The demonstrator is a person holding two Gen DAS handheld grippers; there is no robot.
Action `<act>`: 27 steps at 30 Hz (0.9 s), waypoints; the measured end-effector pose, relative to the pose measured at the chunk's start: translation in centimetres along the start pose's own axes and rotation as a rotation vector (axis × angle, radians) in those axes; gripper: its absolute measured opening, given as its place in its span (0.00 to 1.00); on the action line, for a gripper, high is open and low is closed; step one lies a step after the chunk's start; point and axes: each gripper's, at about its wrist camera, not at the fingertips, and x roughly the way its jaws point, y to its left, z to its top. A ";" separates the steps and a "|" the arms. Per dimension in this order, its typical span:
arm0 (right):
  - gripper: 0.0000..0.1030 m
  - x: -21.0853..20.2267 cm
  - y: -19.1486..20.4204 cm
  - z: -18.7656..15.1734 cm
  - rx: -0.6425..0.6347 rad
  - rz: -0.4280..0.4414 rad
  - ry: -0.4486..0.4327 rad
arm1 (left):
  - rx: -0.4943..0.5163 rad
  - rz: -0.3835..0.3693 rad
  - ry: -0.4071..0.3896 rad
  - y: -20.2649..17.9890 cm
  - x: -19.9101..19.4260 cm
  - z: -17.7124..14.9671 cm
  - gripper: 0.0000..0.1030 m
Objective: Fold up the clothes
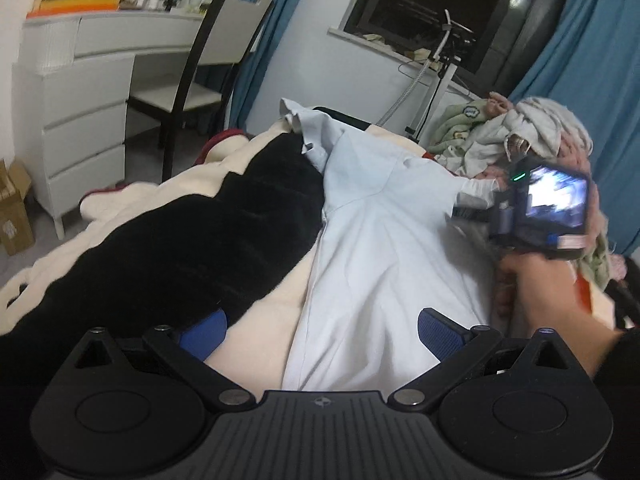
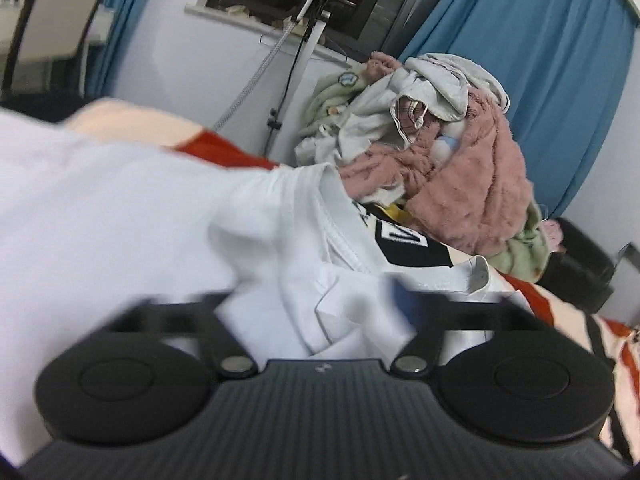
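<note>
A pale blue shirt lies spread lengthwise on the cream blanket of a bed, collar at the far end. Beside it on the left is a black garment. My left gripper hovers open over the shirt's near hem, its blue pads wide apart. A hand holds my right gripper at the shirt's right sleeve cuff. In the blurred right wrist view my right gripper stands wide open with pale cloth lying loose between its fingers. A white T-shirt with black print lies just ahead.
A heap of unfolded clothes with a pink fleece sits at the bed's far right. A dark chair, white dresser and cardboard box stand left of the bed. A stand rises by the window; a black bin is at right.
</note>
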 end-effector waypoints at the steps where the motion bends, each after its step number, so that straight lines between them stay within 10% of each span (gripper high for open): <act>1: 0.94 -0.6 -0.5 0.2 0.030 0.027 -0.017 | 0.015 0.001 0.004 -0.3 0.2 -0.1 1.00; 14: 0.94 -22.2 -12.7 -1.8 0.357 0.293 -0.130 | 0.180 -0.016 -0.137 -3.8 -5.0 -0.7 0.99; 27: 0.94 -42.1 -19.1 -15.3 0.391 0.280 -0.173 | 0.344 -0.148 -0.108 -7.7 -14.0 -6.9 0.99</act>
